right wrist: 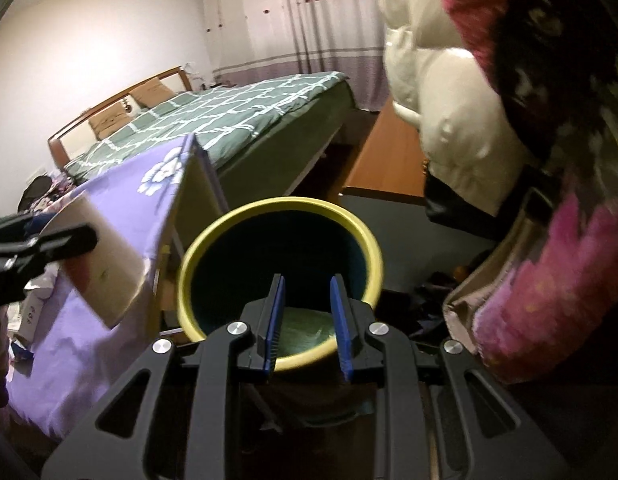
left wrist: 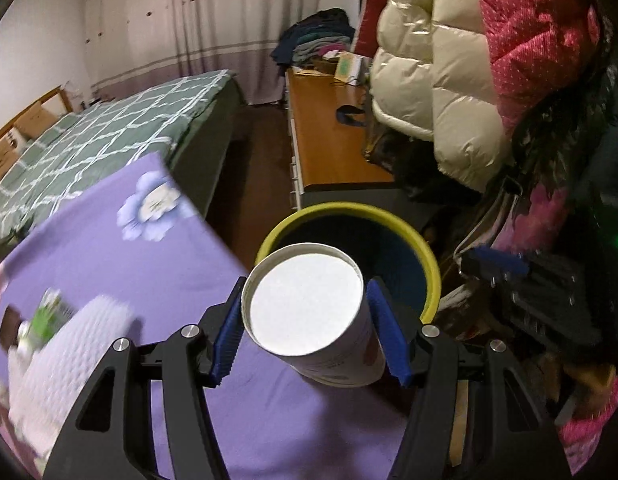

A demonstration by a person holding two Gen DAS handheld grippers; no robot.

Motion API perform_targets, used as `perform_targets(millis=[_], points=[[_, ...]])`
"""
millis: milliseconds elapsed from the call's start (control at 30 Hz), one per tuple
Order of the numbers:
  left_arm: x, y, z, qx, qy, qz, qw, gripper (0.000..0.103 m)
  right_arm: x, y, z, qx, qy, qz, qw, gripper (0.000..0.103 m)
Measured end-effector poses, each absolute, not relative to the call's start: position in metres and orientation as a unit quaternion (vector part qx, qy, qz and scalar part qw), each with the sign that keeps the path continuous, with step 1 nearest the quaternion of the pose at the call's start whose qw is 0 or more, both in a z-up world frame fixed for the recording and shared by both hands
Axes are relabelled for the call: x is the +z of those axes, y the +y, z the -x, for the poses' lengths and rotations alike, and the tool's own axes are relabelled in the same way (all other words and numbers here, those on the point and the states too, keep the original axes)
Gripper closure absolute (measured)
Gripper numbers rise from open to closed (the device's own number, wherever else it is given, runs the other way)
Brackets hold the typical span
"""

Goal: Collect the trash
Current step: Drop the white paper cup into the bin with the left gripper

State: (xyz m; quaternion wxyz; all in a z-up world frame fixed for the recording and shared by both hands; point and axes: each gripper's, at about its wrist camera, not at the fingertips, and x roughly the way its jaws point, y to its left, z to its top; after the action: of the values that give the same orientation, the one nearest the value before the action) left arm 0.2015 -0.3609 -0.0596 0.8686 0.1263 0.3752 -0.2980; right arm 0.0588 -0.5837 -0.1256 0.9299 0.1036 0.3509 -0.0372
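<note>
My left gripper is shut on a white paper cup, held sideways with its base toward the camera, just short of the yellow-rimmed trash bin. In the right wrist view the cup and left gripper show at the left, beside the bin. My right gripper is open and empty, right above the bin's near rim. Something pale green lies in the bin's bottom.
A purple flowered cloth covers the table, with a white foam net and a green-white carton on it. Hanging coats crowd the right. A bed and wooden bench lie beyond.
</note>
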Motion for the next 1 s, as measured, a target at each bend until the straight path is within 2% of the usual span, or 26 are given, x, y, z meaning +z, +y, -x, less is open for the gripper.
perform_targets(millis=[133, 233, 267, 300, 333, 433, 567, 633, 1000], points=[[-0.068, -0.391, -0.216, -0.303, 0.374, -0.131, 0.867, 0.044, -0.131, -0.588, -0.057, -0.045, 0.355, -0.110, 0.927, 0.079], [-0.076, -0.404, -0.227, -0.301, 0.380, -0.128, 0.865, 0.042, -0.132, -0.588, -0.056, -0.053, 0.356, -0.113, 0.926, 0.069], [-0.079, -0.407, -0.232, -0.298, 0.381, -0.127, 0.866, 0.038, -0.132, -0.587, -0.056, -0.054, 0.356, -0.115, 0.926, 0.068], [-0.081, -0.409, -0.234, -0.291, 0.381, -0.128, 0.868, 0.022, -0.131, -0.585, -0.056, -0.054, 0.356, -0.115, 0.926, 0.068], [-0.081, -0.410, -0.236, -0.282, 0.376, -0.128, 0.873, 0.017, -0.131, -0.585, -0.055, -0.054, 0.355, -0.115, 0.926, 0.068], [-0.075, -0.400, -0.232, -0.281, 0.372, -0.119, 0.877, 0.017, -0.129, -0.581, -0.053, -0.052, 0.354, -0.115, 0.927, 0.068], [-0.051, -0.365, -0.215, -0.269, 0.352, -0.107, 0.890, 0.016, -0.129, -0.572, -0.053, -0.043, 0.355, -0.118, 0.926, 0.068], [-0.038, -0.340, -0.206, -0.258, 0.342, -0.097, 0.898, 0.012, -0.130, -0.562, -0.055, -0.032, 0.356, -0.120, 0.926, 0.067], [-0.005, -0.163, -0.159, -0.103, 0.306, -0.045, 0.945, 0.009, -0.120, -0.461, -0.077, 0.070, 0.364, -0.078, 0.926, 0.067]])
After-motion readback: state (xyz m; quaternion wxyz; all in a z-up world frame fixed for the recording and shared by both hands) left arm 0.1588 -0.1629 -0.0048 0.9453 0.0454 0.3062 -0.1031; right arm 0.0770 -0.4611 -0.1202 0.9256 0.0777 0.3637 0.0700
